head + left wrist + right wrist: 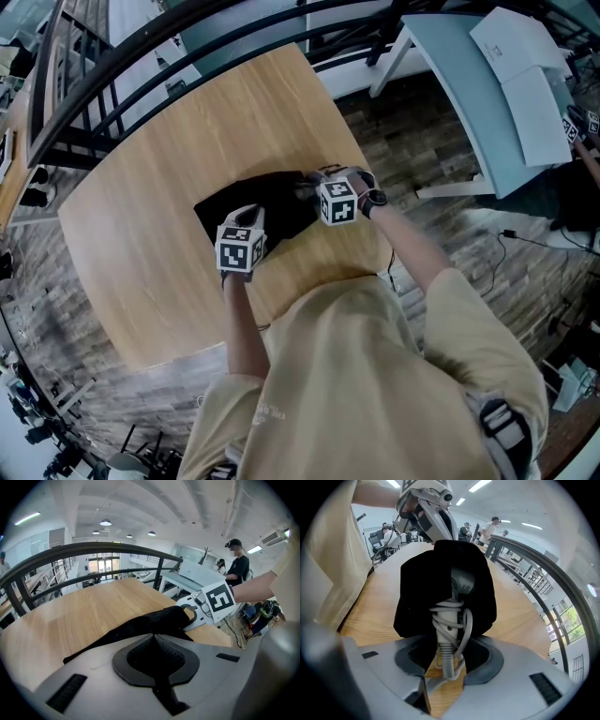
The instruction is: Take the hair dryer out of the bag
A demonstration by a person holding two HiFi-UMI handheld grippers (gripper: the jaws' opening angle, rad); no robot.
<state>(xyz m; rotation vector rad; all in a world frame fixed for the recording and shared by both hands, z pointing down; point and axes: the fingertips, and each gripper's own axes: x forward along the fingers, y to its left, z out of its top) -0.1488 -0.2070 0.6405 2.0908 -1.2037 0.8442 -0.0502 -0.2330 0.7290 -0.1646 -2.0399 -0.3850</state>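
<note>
A black bag (272, 202) lies on the round wooden table (159, 253). My left gripper (253, 217) is shut on a fold of the bag (154, 620), whose black cloth fills its pads (157, 656). The grey hair dryer (461, 584) sticks handle-first out of the bag's mouth (426, 573), with its white cord wound round the handle (447, 620). My right gripper (447, 656) straddles that handle; its jaws stand apart, and a strip of table shows between the left jaw and the handle. From above, the right gripper (314, 186) is at the bag's right end.
A dark curved railing (141, 56) runs behind the table. A pale desk with papers (506, 84) stands at the right across a strip of floor. The table's edge is close to my right arm. People stand far off (236, 559).
</note>
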